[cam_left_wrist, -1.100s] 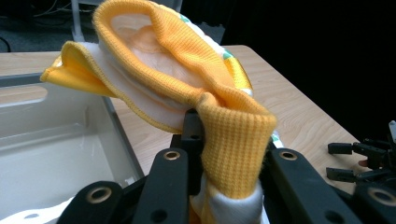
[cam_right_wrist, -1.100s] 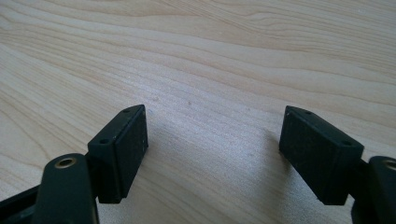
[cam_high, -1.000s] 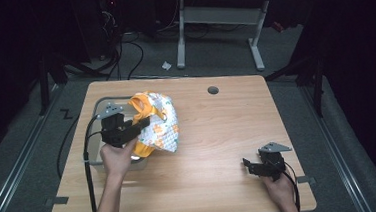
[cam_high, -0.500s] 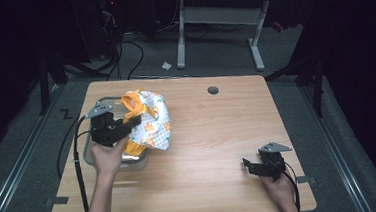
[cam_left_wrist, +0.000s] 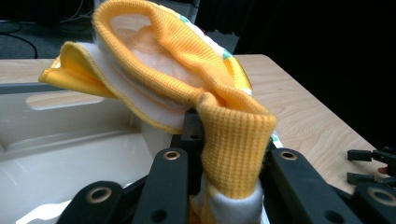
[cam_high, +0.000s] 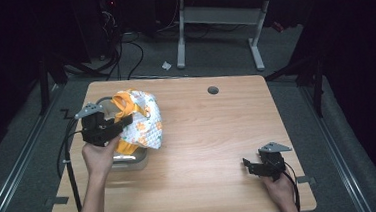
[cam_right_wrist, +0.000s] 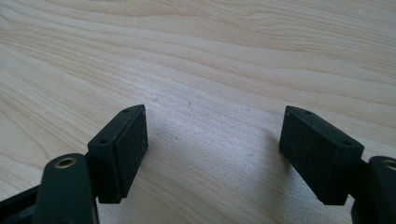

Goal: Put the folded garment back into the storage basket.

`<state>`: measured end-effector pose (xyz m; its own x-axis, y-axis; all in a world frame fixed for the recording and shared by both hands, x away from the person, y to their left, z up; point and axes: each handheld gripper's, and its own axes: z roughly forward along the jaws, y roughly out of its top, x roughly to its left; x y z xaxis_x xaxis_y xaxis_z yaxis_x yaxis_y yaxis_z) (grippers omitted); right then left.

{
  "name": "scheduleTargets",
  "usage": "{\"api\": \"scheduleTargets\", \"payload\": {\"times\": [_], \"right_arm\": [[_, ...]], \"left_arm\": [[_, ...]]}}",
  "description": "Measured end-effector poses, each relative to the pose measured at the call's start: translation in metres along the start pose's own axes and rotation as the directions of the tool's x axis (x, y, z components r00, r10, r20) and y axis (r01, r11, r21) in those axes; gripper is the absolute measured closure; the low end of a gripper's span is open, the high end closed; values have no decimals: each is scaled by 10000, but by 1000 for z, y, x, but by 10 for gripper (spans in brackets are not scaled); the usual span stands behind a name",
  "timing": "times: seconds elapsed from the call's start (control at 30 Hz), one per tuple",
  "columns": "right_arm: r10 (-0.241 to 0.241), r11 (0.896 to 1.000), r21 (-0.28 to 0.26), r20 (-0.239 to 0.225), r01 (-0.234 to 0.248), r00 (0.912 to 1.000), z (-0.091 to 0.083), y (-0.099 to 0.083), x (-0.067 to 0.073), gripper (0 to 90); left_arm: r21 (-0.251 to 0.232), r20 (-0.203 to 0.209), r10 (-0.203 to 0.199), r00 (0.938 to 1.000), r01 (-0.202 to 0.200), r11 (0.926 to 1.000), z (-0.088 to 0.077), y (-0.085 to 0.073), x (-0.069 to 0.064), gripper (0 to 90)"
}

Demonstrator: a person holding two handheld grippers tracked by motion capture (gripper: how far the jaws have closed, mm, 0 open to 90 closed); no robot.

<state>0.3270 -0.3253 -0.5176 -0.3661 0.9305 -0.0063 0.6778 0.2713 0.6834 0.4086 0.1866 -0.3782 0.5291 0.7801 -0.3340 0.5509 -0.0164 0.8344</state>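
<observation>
Gripping one yellow-edged cloth (cam_high: 138, 120) over one cream tray (cam_high: 129, 160) near the surface's left edge, left tongs (cam_high: 111, 129) are clamped; right tongs (cam_high: 248, 165) gape apart.

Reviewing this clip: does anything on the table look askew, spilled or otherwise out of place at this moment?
Nothing is spilled or damaged. One thing sits untidily: the yellow-edged patterned cloth, clamped in the left gripper, is bunched up and drapes over the rim of the pale tub onto the table. The right gripper rests open, apart, on bare wood.
</observation>
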Motion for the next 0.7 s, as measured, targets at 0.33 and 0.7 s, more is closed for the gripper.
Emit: {"api": "scheduleTargets", "payload": {"times": [0.33, 0.7], "right_arm": [[4, 10000, -1, 1, -4, 10000, 0, 0, 0, 239], [7, 10000, -1, 4, -7, 10000, 0, 0, 0, 240]], "left_arm": [[187, -251, -12, 9997, 16, 9998, -3, -2, 12, 757], [353, -418, -140, 9990, 155, 9993, -3, -8, 27, 757]]}}
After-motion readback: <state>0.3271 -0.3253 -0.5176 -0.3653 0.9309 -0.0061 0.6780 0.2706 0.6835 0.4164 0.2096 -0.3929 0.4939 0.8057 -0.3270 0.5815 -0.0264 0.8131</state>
